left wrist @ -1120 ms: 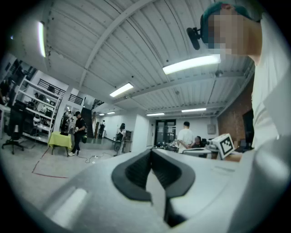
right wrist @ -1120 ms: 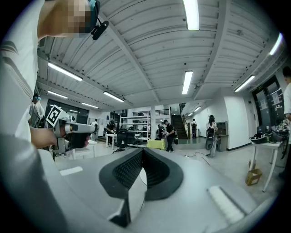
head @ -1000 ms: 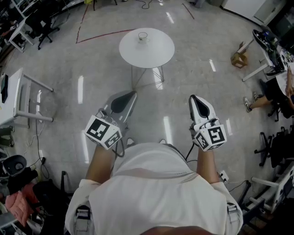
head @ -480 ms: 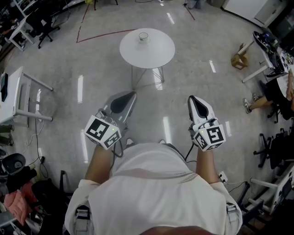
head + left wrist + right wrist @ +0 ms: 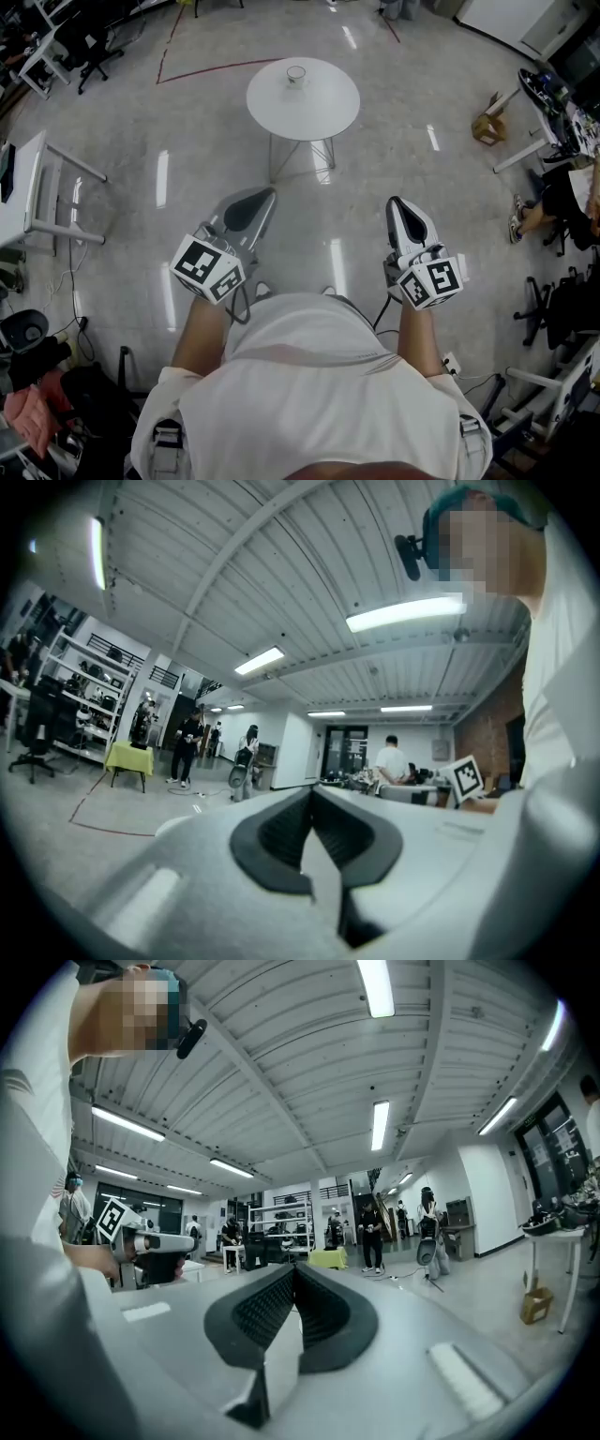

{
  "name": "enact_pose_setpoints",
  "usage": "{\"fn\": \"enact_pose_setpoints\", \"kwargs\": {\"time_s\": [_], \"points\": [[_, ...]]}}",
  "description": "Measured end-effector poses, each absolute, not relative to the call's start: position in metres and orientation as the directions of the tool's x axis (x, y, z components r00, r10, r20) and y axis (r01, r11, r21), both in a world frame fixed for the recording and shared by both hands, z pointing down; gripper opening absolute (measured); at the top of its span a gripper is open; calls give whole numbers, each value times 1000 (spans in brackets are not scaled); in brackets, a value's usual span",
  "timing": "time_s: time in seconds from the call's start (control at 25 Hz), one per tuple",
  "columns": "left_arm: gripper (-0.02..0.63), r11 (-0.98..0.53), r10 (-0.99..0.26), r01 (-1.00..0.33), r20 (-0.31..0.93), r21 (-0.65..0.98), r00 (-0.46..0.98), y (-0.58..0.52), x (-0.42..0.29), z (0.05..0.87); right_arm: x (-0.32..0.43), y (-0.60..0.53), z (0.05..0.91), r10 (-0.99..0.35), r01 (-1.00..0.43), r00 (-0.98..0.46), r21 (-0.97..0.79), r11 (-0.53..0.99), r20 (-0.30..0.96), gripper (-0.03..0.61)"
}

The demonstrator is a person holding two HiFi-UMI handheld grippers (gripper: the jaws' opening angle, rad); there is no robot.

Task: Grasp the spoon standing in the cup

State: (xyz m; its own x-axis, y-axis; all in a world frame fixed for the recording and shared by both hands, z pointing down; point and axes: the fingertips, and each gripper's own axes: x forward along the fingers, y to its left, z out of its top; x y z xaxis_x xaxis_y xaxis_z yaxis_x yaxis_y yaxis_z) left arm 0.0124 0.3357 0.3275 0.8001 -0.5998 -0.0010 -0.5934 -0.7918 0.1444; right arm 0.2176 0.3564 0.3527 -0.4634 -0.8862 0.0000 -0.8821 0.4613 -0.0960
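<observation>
A small glass cup [image 5: 296, 74] stands near the far edge of a round white table [image 5: 314, 108], well ahead of me in the head view; the spoon in it is too small to make out. Both grippers are held low in front of my body, far short of the table. My left gripper [image 5: 260, 195] is shut, its dark pads meeting at the tips with nothing between them [image 5: 311, 790]. My right gripper [image 5: 397, 201] is likewise shut and empty [image 5: 293, 1267]. Neither gripper view shows the cup or the table.
A white desk [image 5: 33, 192] stands at the left, office chairs [image 5: 89, 42] at the far left. A cardboard box [image 5: 487, 123] and a seated person [image 5: 553, 202] are at the right. Red tape [image 5: 206, 67] marks the floor beyond the table.
The table sits slightly further right in the head view. Both grippers stay shut and hold nearly the same place.
</observation>
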Motion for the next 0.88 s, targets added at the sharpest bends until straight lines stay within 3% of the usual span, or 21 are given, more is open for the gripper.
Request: {"fn": "enact_pose_setpoints", "kwargs": {"time_s": [0.32, 0.88], "points": [[2, -797, -597, -591, -12, 125, 802, 328, -22, 322, 182, 342, 354, -888, -885, -460, -89, 457, 15, 5], [2, -800, -591, -586, 3, 131, 807, 292, -135, 344, 55, 307, 369, -875, -876, -481, -76, 477, 52, 5]]}}
